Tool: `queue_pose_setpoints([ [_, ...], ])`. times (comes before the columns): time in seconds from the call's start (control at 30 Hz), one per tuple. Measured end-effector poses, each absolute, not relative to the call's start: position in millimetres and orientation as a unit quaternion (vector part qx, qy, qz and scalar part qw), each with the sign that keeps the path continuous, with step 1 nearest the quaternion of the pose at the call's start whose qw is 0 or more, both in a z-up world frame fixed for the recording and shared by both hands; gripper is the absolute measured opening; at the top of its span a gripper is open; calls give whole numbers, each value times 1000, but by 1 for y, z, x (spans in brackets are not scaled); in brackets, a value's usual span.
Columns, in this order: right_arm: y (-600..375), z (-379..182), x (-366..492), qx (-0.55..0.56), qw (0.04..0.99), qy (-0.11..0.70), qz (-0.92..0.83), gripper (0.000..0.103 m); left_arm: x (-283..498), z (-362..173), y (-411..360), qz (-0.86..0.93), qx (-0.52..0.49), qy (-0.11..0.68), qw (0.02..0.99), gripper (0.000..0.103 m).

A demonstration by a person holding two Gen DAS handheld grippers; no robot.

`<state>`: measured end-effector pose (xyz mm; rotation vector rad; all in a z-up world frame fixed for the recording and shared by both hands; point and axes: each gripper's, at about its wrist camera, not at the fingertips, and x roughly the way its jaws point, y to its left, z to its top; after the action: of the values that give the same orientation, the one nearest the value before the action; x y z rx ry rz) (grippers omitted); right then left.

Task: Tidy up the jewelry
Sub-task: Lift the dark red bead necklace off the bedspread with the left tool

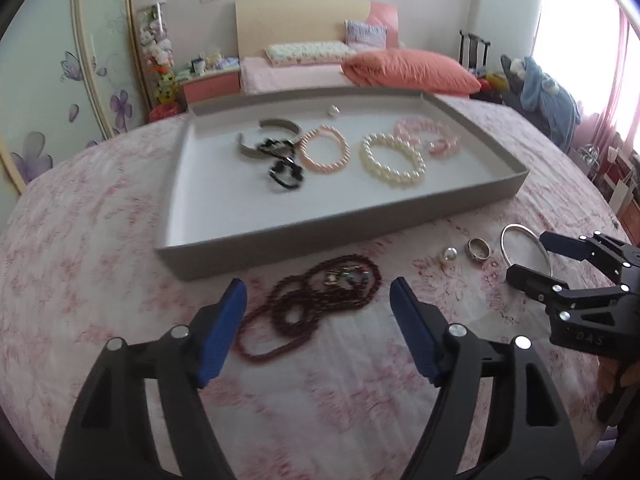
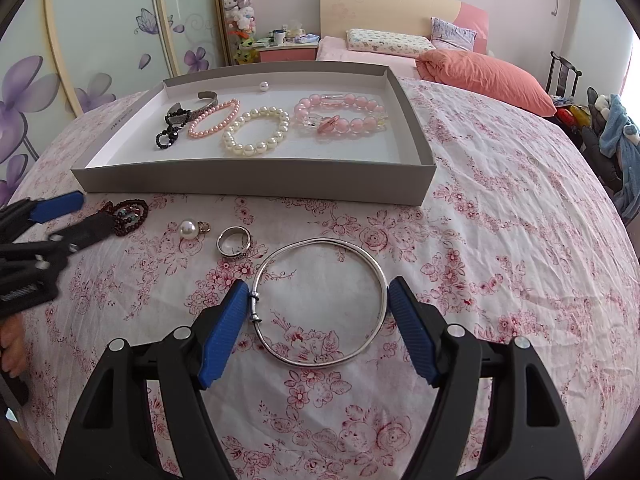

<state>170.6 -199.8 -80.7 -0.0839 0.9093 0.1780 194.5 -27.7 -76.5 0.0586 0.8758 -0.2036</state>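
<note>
Right gripper [image 2: 316, 312] spread wide, blue-padded fingers [image 2: 224, 328] bracketing the thin silver wire bangle [image 2: 320, 304], flat on the pink floral bedspread [image 2: 500, 240]; nothing clasped yet. Left gripper [image 1: 318, 320] likewise gaping, poised over the coiled dark red bead necklace [image 1: 308, 312] near the shallow grey cardboard tray [image 2: 256, 184].

Probably best to lower until the pads flank the hoop's wire, then close gently across its width. Worth keeping low and level, since thin wire may slip or tip. Then lift clear of the tray wall before setting down beside the cream pearl bracelet [image 2: 256, 132].
</note>
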Motion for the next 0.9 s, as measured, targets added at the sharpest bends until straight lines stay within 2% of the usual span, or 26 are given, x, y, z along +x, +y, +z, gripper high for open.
queue_pose_setpoints([
  [0.1,-200,-81,171,-40,894,438,86,72,200,-82,-40,-94,39,434,895,72],
  [0.17,-200,-81,171,-40,894,438,86,72,202,-83,-44,-75,57,431,897,60],
  [0.23,-199,-81,171,-41,894,439,86,72,203,-83,-39,-75,47,434,896,27],
  [0.27,-199,-81,171,-41,894,439,85,72,203,-83,-35,-77,37,437,896,22],
  [0.3,-199,-81,171,-41,894,439,85,72,203,-83,-31,-73,33,438,895,12],
  [0.33,-199,-81,171,-42,894,438,86,72,202,-83,-25,-68,33,440,895,10],
  [0.67,-195,-80,177,-44,892,439,96,72,188,-85,-3,-50,30,434,899,15],
  [0.77,-195,-81,178,-44,892,439,97,73,188,-85,-2,-52,27,434,899,20],
  [0.83,-195,-80,178,-45,892,440,97,74,188,-85,1,-53,20,435,899,29],
  [0.9,-195,-81,178,-46,891,440,98,75,188,-85,2,-58,15,435,898,31],
])
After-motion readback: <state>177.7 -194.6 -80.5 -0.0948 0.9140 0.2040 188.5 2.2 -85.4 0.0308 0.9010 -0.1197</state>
